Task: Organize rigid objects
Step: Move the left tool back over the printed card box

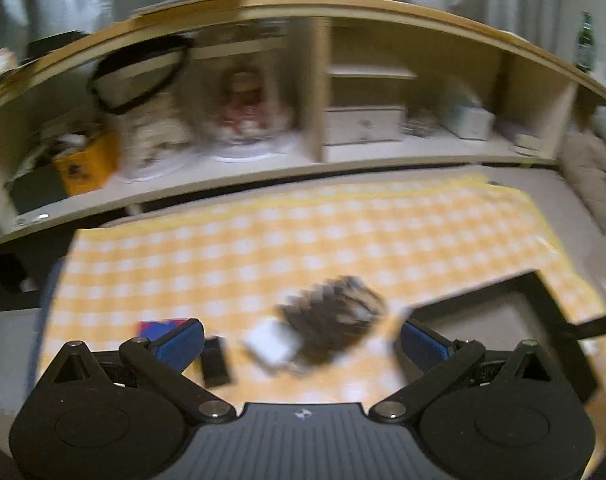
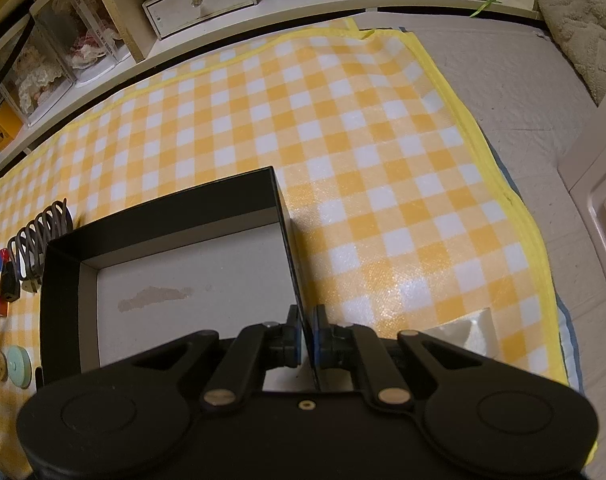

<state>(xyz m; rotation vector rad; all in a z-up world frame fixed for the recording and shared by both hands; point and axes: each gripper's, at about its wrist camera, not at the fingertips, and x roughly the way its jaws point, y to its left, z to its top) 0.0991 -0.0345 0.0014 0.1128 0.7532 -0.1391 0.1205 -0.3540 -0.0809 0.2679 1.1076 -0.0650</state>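
only right view shows claw (image 2: 305,334) pinching box wall (image 2: 287,216).

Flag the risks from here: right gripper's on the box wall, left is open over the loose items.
1. The right gripper pinches only the thin side wall of the black box; pulling could bend the wall or tip the box.
2. The left gripper is open above the brown hair claw, white block and small black item, which lie close together; closing could catch two at once.
3. The left view is blurred, so aim is uncertain.
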